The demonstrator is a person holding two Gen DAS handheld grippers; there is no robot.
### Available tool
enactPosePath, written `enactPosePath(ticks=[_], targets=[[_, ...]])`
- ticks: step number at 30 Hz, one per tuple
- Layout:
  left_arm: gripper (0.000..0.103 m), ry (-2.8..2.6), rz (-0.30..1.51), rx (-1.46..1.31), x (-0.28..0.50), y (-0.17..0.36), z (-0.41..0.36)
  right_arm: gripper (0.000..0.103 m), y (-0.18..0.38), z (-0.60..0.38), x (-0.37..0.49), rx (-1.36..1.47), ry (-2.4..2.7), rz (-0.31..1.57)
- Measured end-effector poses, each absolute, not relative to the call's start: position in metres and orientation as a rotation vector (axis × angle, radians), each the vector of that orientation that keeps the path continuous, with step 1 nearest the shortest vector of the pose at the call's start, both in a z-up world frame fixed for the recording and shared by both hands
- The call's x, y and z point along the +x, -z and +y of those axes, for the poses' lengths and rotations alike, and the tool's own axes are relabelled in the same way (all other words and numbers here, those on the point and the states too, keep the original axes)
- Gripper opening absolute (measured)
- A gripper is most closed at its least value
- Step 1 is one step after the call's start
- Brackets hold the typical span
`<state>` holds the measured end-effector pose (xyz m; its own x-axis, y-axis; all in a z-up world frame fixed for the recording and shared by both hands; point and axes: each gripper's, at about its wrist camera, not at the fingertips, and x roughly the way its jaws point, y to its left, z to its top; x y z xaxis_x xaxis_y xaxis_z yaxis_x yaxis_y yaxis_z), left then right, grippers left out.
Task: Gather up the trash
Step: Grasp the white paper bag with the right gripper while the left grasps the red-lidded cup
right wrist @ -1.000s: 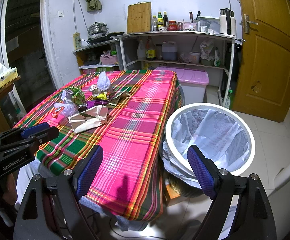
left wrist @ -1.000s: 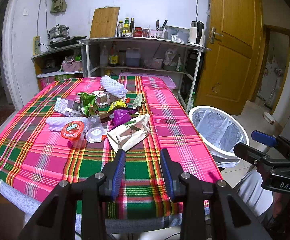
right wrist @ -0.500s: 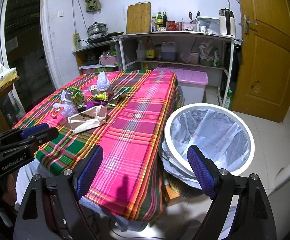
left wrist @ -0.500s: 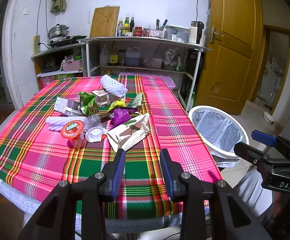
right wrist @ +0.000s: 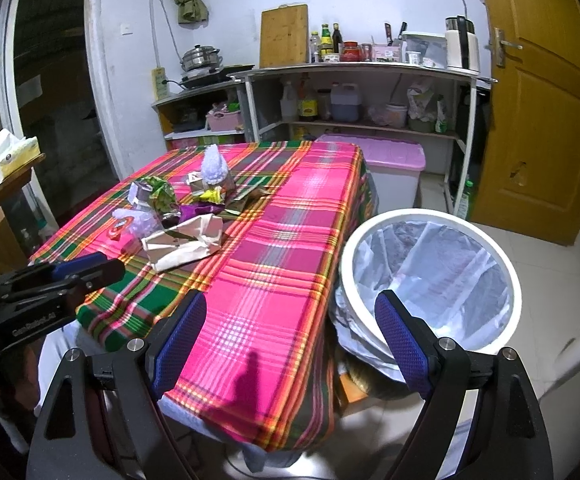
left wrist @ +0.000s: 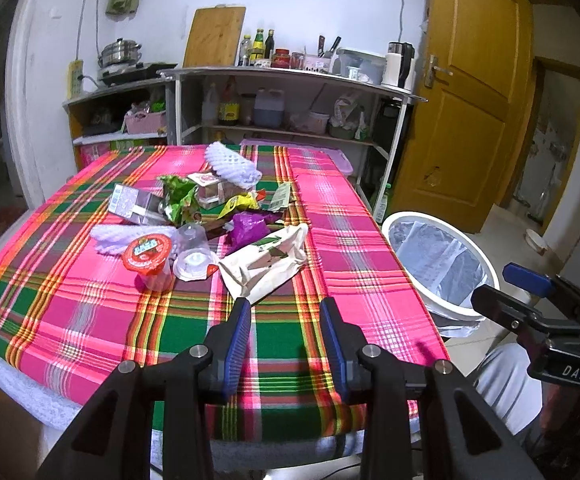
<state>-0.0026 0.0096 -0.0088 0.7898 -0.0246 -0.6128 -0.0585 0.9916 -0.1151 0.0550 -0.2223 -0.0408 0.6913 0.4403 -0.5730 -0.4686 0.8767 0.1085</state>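
Nearest your left gripper [left wrist: 286, 336], its fingers partly spread and empty, lies the cream paper bag [left wrist: 268, 266] on the plaid tablecloth [left wrist: 90, 320]: light, soft, likely crushable, so pinch its raised near edge. Behind it sits the red-lidded cup [left wrist: 148, 258], probably slippery. Both hands tilt downward; your right gripper [right wrist: 290, 340] hangs wide apart and empty beside the lined trash bin [right wrist: 430, 276].

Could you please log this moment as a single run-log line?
left gripper: open, empty | right gripper: open, empty | trash pile: on table, untouched | bin: beside table
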Motion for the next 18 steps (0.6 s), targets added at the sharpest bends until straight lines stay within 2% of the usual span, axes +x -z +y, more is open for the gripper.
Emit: enactPosePath(ticks=[15, 16, 17, 18], targets=[[0.035, -0.156, 0.662, -0.167, 0.016, 0.012, 0.065, 0.087, 0.04, -0.167, 0.082, -0.103, -0.627, 0.635], [0.038, -0.167, 0.661, -0.173, 0.019, 0.012, 0.071, 0.087, 0.04, -0.164, 0.084, -0.103, -0.635, 0.637], [0.046, -0.176, 0.66, -0.18, 0.021, 0.013, 0.077, 0.087, 0.041, -0.161, 0.086, -0.103, -0.643, 0.639], [0.05, -0.183, 0.656, -0.19, 0.022, 0.014, 0.082, 0.087, 0.042, -0.156, 0.09, -0.102, -0.654, 0.646]])
